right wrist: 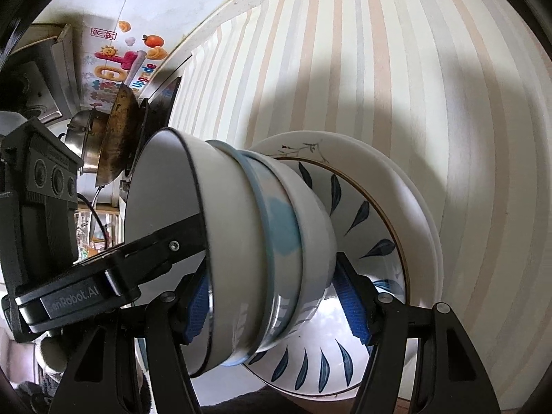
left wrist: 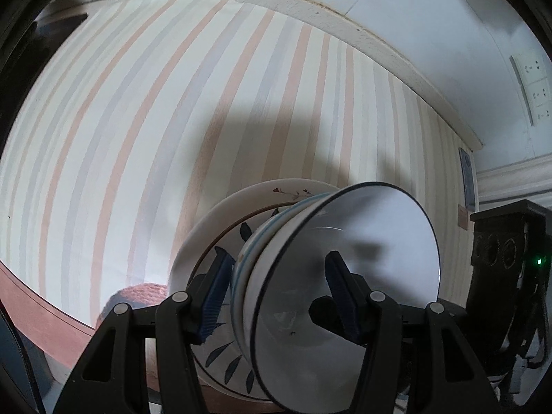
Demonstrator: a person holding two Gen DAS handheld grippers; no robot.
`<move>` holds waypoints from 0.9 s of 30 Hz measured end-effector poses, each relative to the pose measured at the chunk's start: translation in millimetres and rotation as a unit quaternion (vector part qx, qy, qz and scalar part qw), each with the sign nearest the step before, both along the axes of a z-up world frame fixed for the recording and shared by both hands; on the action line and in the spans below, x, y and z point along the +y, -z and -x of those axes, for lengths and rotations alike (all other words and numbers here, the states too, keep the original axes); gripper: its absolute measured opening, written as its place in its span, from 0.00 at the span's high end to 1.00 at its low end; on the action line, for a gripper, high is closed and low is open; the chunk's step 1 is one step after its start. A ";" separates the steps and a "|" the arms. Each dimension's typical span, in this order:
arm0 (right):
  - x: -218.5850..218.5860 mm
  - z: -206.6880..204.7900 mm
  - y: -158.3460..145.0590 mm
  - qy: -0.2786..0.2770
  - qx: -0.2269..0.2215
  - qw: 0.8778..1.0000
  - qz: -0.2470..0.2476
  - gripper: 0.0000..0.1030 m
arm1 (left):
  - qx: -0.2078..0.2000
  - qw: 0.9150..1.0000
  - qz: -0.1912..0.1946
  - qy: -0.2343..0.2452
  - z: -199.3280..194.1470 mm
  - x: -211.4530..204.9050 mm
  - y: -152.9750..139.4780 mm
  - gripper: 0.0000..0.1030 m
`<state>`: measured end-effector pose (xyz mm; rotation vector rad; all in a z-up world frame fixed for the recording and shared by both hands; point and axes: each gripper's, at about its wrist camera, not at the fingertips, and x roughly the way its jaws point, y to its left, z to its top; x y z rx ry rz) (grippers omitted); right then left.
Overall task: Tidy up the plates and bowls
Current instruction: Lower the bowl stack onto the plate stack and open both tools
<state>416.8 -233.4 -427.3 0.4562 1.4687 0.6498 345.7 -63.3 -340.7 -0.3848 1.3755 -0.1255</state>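
On the striped tablecloth (left wrist: 138, 138), two stacked plates (right wrist: 407, 207) carry a nest of bowls (right wrist: 262, 241), the whole pile seen tipped on its side. Right gripper (right wrist: 276, 307) clamps the nested bowls between its blue pads. Left gripper (left wrist: 279, 296) grips the top bowl's (left wrist: 365, 252) rim, one finger inside, one outside.

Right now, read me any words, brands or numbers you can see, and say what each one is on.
"enRobot.AI", first letters hidden: on the left gripper body.
Colourful wall sticker: lettering upside down, too distorted to read.
Red stamp-like characters above it: too small.
Bowls and plates: no text.
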 end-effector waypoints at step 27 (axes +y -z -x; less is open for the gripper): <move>-39.8 80.7 -142.5 0.079 -0.157 0.968 0.177 0.05 | -0.140 0.984 -0.113 0.014 69.3 12.5 -106.9 0.07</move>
